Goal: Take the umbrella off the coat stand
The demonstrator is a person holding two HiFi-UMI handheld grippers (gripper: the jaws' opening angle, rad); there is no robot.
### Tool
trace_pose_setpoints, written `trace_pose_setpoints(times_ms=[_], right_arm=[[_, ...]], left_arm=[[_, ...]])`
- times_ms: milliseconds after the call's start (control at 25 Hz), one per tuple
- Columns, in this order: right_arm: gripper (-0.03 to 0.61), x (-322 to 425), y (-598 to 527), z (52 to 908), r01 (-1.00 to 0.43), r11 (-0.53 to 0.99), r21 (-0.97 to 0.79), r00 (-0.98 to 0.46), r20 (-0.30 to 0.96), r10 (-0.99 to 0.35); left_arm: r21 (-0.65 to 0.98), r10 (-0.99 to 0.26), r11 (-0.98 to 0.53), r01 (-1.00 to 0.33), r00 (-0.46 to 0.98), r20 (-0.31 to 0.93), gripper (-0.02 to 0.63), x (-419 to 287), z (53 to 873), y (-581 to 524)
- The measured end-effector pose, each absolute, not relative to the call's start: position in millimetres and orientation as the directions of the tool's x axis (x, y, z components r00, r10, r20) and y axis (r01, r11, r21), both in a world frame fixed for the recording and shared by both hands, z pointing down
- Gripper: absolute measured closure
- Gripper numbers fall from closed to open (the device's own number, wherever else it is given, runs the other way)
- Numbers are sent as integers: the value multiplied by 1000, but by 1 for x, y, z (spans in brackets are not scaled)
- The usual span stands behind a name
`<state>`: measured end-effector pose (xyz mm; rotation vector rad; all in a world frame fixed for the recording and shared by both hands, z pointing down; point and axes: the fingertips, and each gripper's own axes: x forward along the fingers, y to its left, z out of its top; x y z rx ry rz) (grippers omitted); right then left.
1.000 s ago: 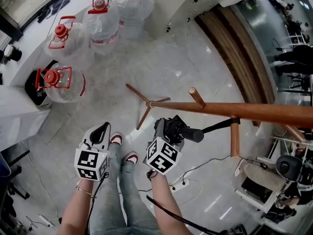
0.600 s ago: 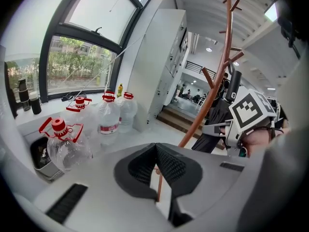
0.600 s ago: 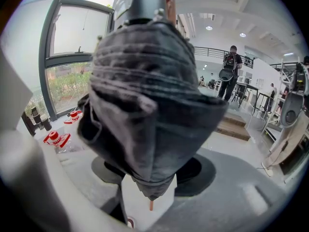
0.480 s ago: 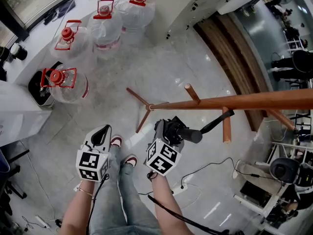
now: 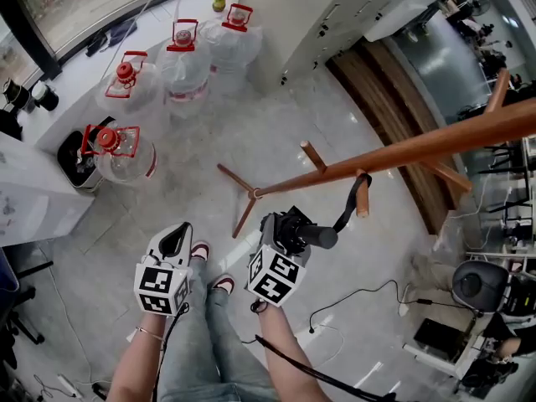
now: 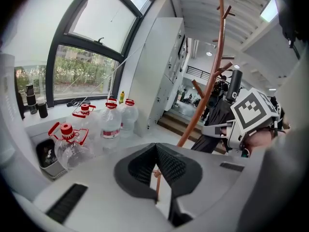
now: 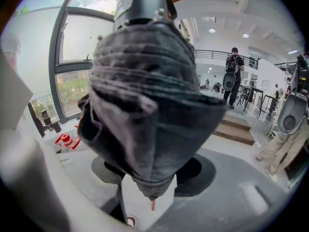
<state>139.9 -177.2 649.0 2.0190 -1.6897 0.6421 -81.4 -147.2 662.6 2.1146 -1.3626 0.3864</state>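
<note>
The brown wooden coat stand [image 5: 402,149] slants across the head view from its feet [image 5: 251,193] to the upper right. A black folded umbrella [image 5: 293,227] lies in my right gripper [image 5: 283,224], which is shut on its bundled canopy [image 7: 149,105]. The umbrella's handle [image 5: 322,237] points right, and its black strap [image 5: 350,208] runs up to a peg [image 5: 362,195] and looks hooked over it. My left gripper [image 5: 176,231] hangs left of the umbrella, apart from it, its pads [image 6: 176,166] together at the tips with nothing held. The stand's pole [image 6: 203,100] also shows in the left gripper view.
Several big water bottles with red handles [image 5: 184,57] stand at the back left, one more [image 5: 121,153] beside a white counter [image 5: 33,199]. Wooden steps [image 5: 394,82] run at the right. A cable [image 5: 352,296] lies on the floor. The person's shoes [image 5: 201,243] are below the grippers.
Both grippers have risen a little, the right one with the umbrella. The strap now climbs more steeply to its peg. The stand looks more slanted as the head view shifts.
</note>
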Motion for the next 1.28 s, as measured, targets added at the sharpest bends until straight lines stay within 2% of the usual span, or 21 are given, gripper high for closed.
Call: trace_pose_setpoints(times_ms=[800, 1280], right_arm=[[324, 137, -102, 571, -998, -56, -32, 25, 610, -792], [324, 224, -61, 473, -985, -165, -52, 109, 554, -826]], left_arm=[[274, -731, -406, -872, 490, 476, 609, -46, 572, -113], [200, -642, -659, -726, 680, 355, 609, 70, 472, -124]])
